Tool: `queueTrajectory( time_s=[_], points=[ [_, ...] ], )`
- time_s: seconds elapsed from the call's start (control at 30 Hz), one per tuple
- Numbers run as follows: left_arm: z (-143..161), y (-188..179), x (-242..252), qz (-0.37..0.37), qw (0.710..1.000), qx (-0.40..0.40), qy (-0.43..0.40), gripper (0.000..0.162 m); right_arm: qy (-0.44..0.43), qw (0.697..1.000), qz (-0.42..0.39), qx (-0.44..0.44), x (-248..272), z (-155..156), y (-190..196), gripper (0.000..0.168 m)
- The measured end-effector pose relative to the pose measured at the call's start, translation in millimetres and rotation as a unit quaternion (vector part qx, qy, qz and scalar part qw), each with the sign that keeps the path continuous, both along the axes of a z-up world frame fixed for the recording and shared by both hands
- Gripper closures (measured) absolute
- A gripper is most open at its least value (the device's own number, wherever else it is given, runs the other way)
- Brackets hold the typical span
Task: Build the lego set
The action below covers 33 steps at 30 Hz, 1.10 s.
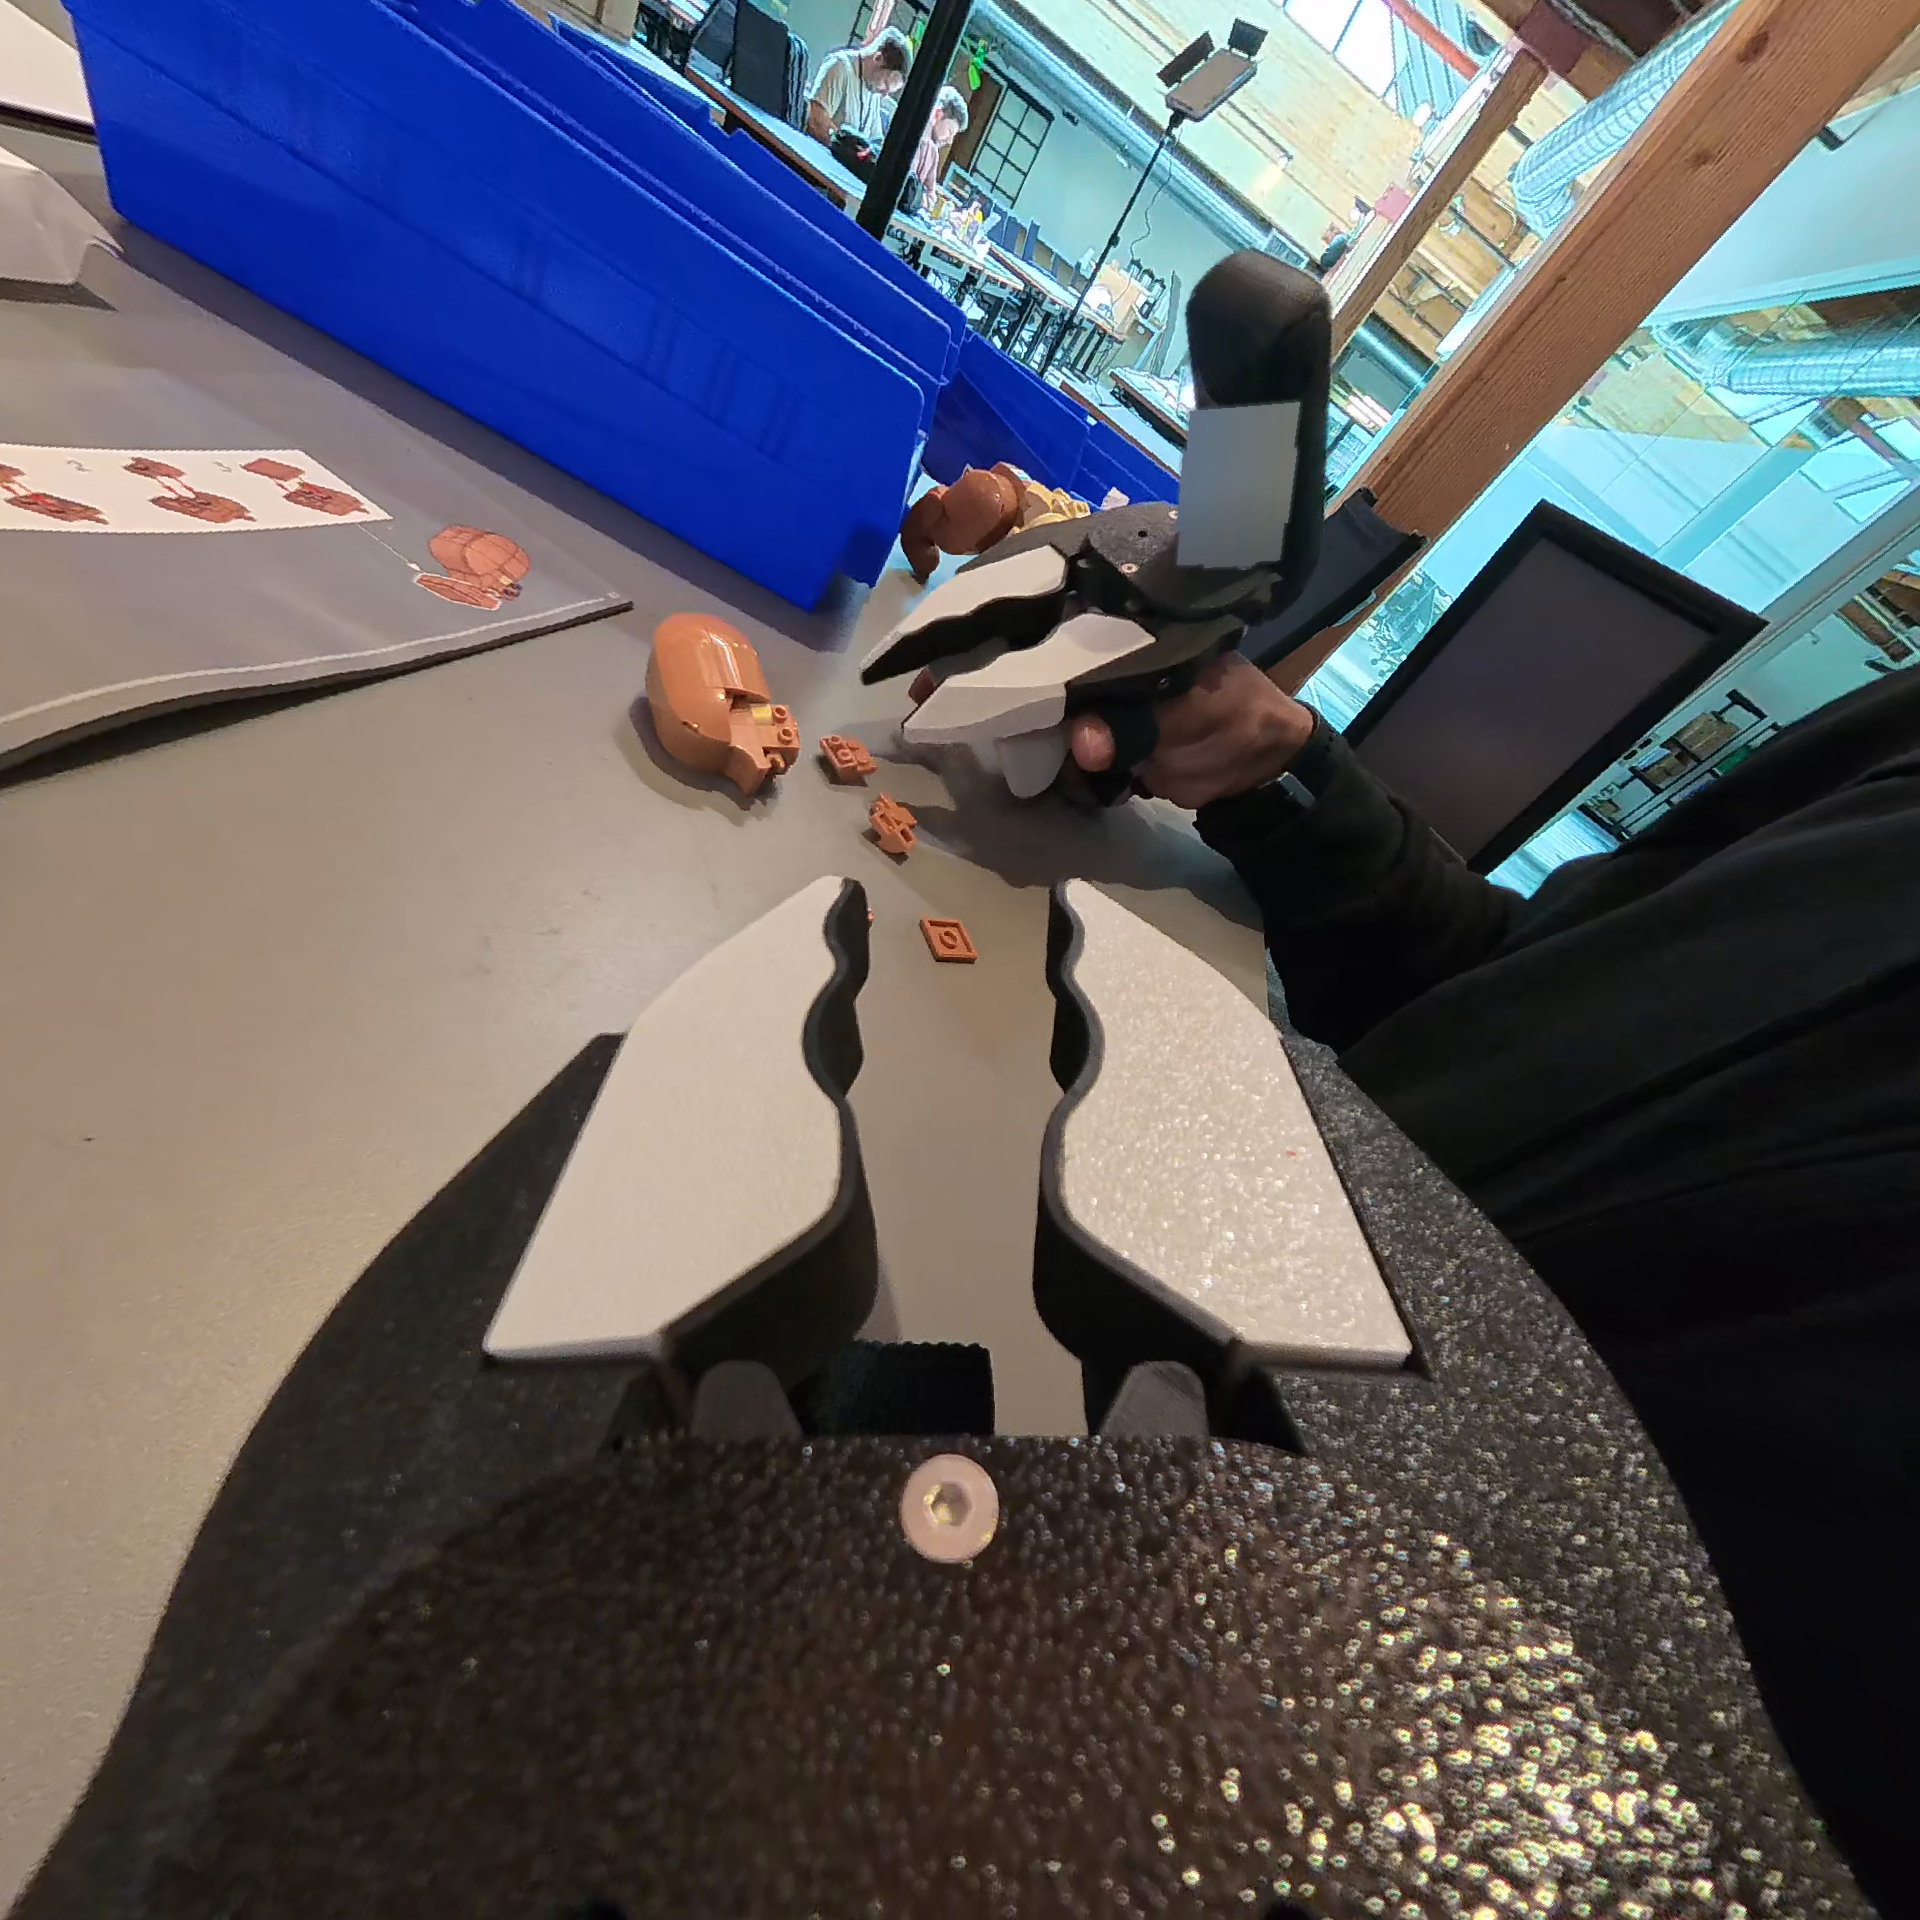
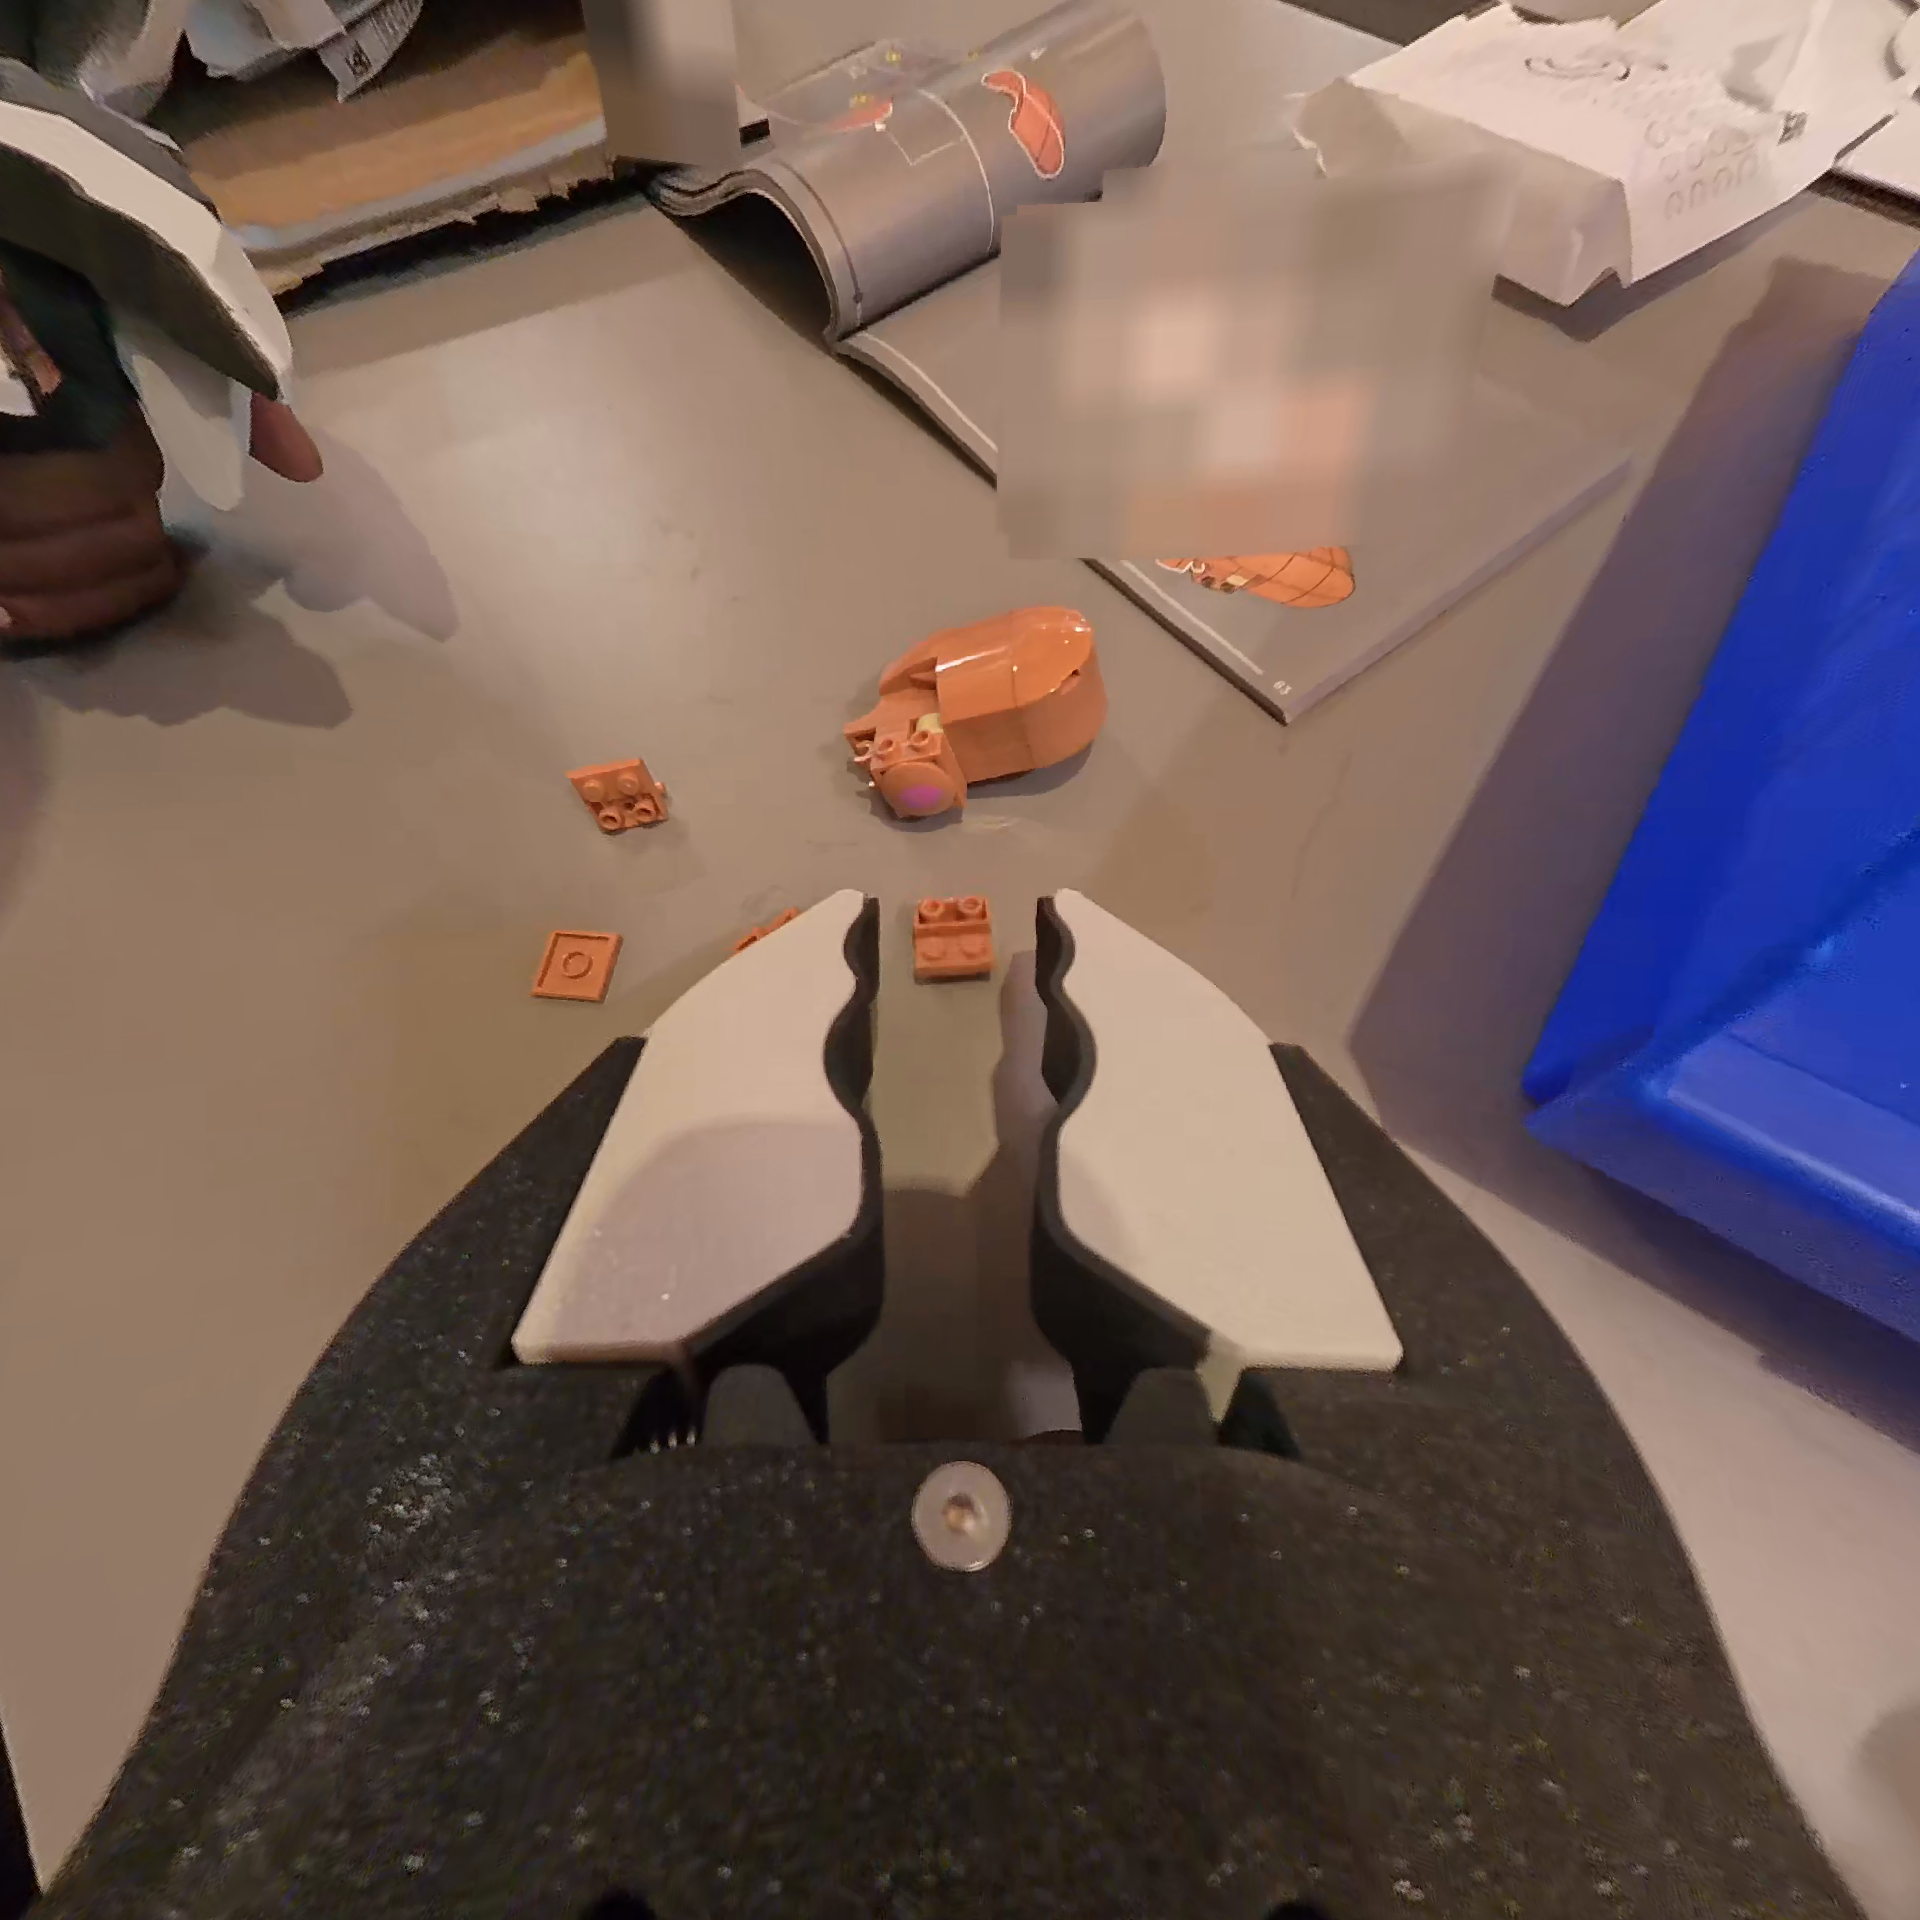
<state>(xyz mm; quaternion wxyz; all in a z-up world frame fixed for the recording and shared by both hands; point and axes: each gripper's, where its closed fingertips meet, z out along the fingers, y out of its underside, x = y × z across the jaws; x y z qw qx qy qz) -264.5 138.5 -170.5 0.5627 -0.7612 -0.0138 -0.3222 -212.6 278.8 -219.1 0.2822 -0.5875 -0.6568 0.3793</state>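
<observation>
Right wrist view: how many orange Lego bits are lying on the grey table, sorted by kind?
Rounded orange built Lego body: 1
Flat square orange tile: 1
Other small orange loose pieces: 3, one half hidden behind a finger
Total: 5

Grey table (image 1: 312,935), blue bins (image 1: 499,260), wooden beams (image 1: 1621,260), distant worktables (image 1: 987,260), glass wall (image 1: 1766,436)

Wrist views low, opposed (sharing lego pieces (image 1: 890,821)).
</observation>
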Motion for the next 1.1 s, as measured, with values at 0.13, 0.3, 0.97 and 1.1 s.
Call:
queueTrajectory(
  time_s=[0.13,0.3,0.97,1.1],
  points=[
    [0.8,-0.6,0.3,0.001,1.0,0.003,0.003,0.129,0.015,1.0,0.008,0.024,1.9,3.6,-5.0,0.14],
    [1.4,-1.2,0.2,0.002,1.0,0.006,0.005,0.129,0.01,0.998,0.044,0.046,5.0,2.5,-27.0,0.14],
    [1.3,-5.0,5.3,-0.008,1.0,0.006,0.013,0.129,-0.057,0.992,0.088,0.07,-29.4,-14.3,-86.8,0.141],
    [-0.3,-4.6,7.9,-0.012,1.0,0.003,0.023,0.129,-0.062,0.989,0.088,0.097,-31.8,-15.0,-88.0,0.143]
  ],
)
